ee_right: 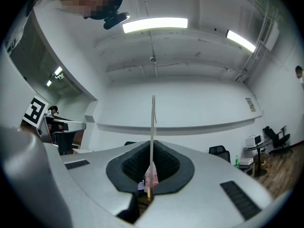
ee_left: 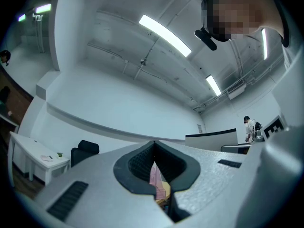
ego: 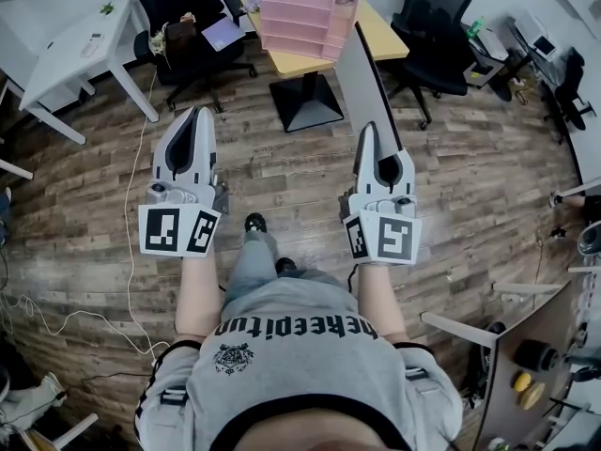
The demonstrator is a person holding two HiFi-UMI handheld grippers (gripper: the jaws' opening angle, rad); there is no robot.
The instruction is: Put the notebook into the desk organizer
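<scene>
Wood floor [ego: 282, 181], yellow counter [ego: 387, 38] ahead carrying the pink desk organizer [ego: 302, 12]. Our notebook [ego: 364, 92] sits clamped on edge in the right gripper [ego: 379, 153] jaws, near the organizer but not in it. Over on the left gripper [ego: 199, 113], the jaws are closed and empty. Carry step, I'd say. Next up: line up a slot.

Wood-plank floor [ego: 282, 172] carries everything. Top ctr: yellow table [ego: 387, 38] on blk pedestal base [ego: 305, 103], w/ pink desk organizer [ego: 300, 12] standing on its top, over the L part. Top L: white desk [ego: 56, 69], small green plant [ego: 106, 8] & a flat white item [ego: 92, 45] on it. Blk office chairs [ego: 178, 12] on floor either side of yellow table. White cable [ego: 134, 205] trails over planks at L.
</scene>
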